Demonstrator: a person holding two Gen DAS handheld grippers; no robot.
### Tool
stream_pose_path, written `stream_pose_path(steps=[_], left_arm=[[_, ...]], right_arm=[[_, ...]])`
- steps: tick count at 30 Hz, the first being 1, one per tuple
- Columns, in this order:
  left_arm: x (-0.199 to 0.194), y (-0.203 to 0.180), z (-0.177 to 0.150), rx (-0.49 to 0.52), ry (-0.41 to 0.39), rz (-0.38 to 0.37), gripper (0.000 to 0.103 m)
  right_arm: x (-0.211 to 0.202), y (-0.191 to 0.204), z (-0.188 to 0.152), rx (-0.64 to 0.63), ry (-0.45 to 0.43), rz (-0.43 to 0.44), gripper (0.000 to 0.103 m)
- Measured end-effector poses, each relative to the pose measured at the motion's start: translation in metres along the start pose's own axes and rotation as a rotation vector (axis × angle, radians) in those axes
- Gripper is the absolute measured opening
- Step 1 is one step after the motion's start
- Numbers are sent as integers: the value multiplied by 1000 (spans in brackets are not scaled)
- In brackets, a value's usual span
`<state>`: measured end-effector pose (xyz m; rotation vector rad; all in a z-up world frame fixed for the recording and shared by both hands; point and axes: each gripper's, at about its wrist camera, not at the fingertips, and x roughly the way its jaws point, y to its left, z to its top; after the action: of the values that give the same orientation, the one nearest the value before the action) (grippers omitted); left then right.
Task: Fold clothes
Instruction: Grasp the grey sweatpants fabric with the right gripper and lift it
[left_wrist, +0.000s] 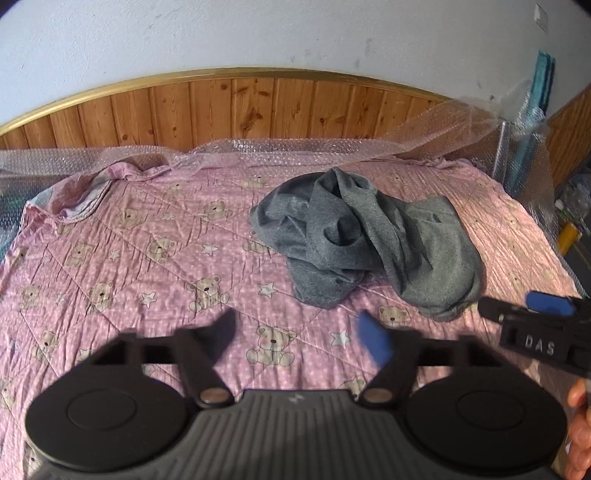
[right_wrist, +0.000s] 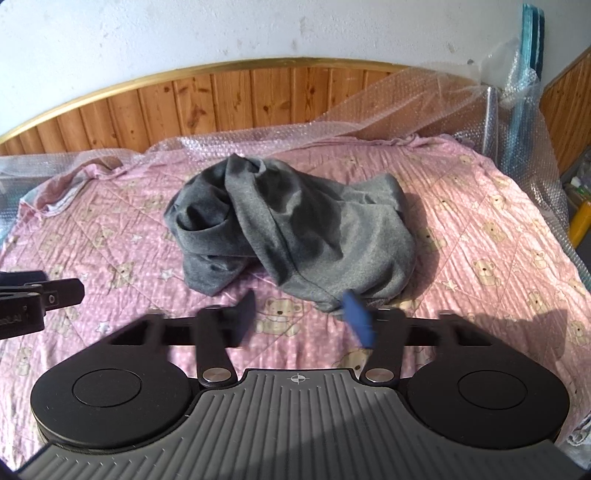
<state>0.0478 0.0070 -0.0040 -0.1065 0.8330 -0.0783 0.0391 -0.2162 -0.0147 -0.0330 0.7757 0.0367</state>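
Note:
A crumpled grey garment (left_wrist: 369, 236) lies in a heap on the pink teddy-bear quilt (left_wrist: 129, 258), right of the bed's middle. My left gripper (left_wrist: 297, 328) hovers over the quilt in front of the heap, to its left; it is open with nothing between its fingers. In the right wrist view the garment (right_wrist: 295, 221) fills the centre, and my right gripper (right_wrist: 301, 312) stands open just before its near hem. The blue pad (right_wrist: 356, 317) overlaps that hem in the picture; I cannot tell whether it touches. Each gripper shows at the edge of the other's view: right gripper (left_wrist: 517, 306), left gripper (right_wrist: 51, 286).
Bubble wrap (left_wrist: 295, 147) runs along the far edge of the bed and rises at the right corner. Wooden panelling (left_wrist: 240, 107) with a gold rail backs the bed. A teal wrapped item (right_wrist: 532, 74) and a yellow object (right_wrist: 581, 221) stand beyond the right side. A hand (left_wrist: 580, 424) shows at right.

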Motion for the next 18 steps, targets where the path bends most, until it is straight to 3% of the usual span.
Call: stream_pose_path(steps=[1, 8, 15, 16, 18], left_arm=[[5, 5, 3, -39, 4, -13, 103], [37, 22, 27, -186, 46, -19, 103], [61, 27, 43, -258, 74, 30, 103], [65, 27, 43, -260, 81, 40, 103], [73, 28, 43, -261, 98, 59, 103]], right_arm=[[5, -2, 1, -3, -16, -5, 95], [66, -13, 22, -18, 27, 41, 95], [167, 33, 55, -200, 65, 113, 98], [184, 41, 56, -240, 79, 120, 96], [210, 48, 59, -294, 105, 156, 80]])
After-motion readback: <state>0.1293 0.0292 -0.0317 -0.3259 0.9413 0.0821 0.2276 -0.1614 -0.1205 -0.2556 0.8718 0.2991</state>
